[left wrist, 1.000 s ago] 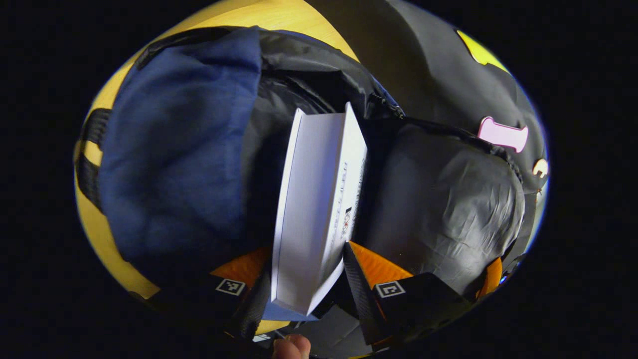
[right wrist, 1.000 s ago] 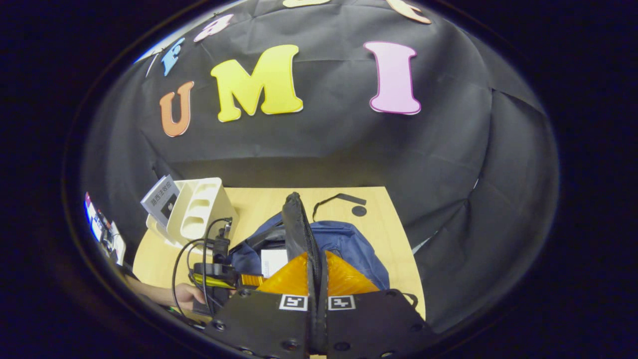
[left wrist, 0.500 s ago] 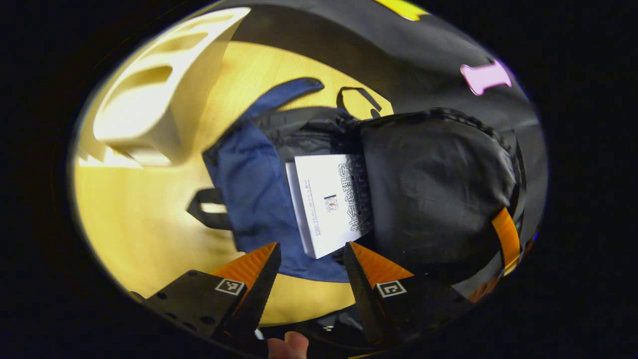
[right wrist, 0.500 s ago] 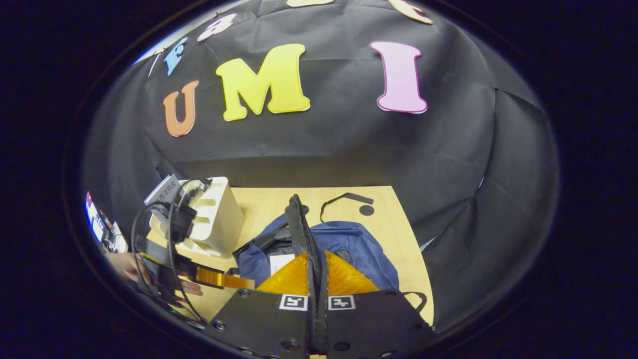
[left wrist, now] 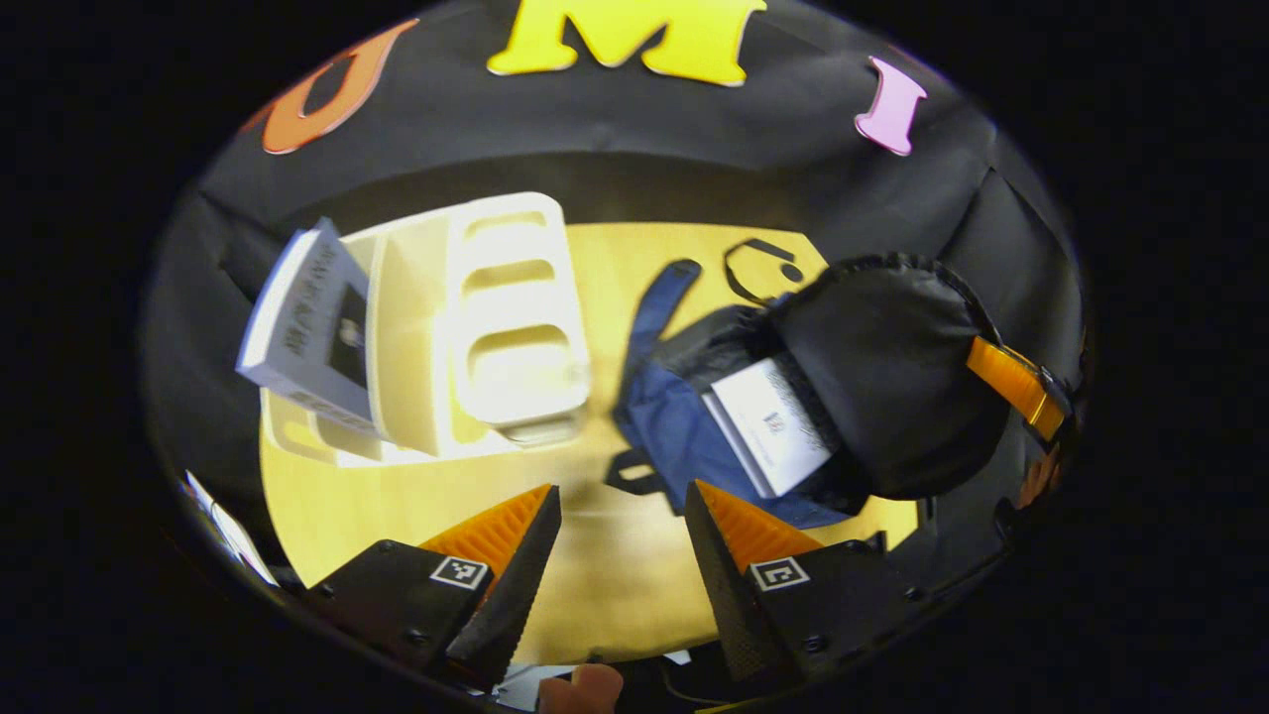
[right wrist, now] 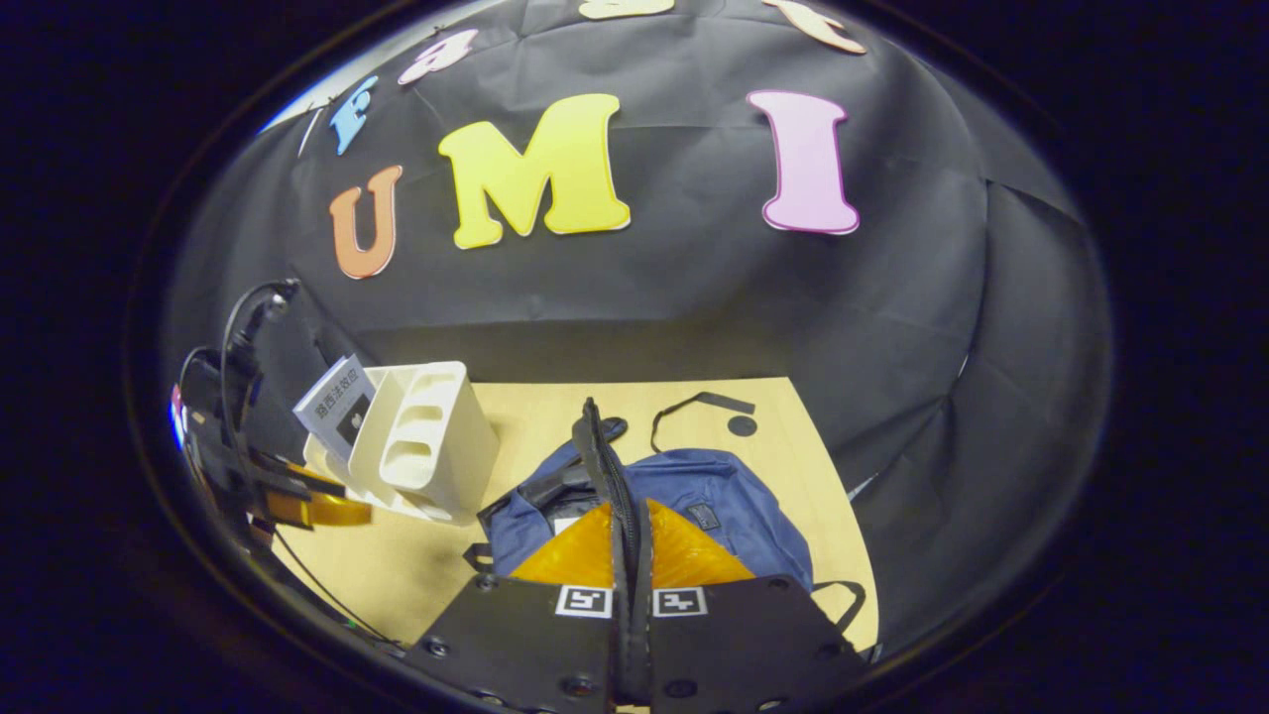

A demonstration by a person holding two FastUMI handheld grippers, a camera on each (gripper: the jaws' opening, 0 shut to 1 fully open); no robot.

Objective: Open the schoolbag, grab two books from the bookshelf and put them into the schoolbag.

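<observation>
The blue schoolbag (left wrist: 666, 436) lies open on the wooden table, its black flap (left wrist: 882, 387) lifted. A white book (left wrist: 773, 428) rests inside the opening, part under the flap. My left gripper (left wrist: 620, 501) hangs open and empty above the table, between bag and bookshelf. The white bookshelf (left wrist: 496, 327) holds a second book (left wrist: 309, 332) leaning at its far-left side. In the right gripper view, my right gripper (right wrist: 631, 508) is shut on the flap's zipped edge (right wrist: 596, 446) and holds it upright over the schoolbag (right wrist: 734, 501). The bookshelf (right wrist: 428, 436), the leaning book (right wrist: 335, 402) and the left gripper (right wrist: 307, 508) sit to the left.
The wooden table (right wrist: 540, 409) ends at the black cloth wall behind and to the right. A black strap with a round tab (right wrist: 706, 405) lies on the table behind the bag. Cables (right wrist: 243, 327) trail from the left gripper.
My left gripper let go of the white book, which now lies in the bag, and drew back up and away toward the bookshelf side. The right gripper kept hold of the flap.
</observation>
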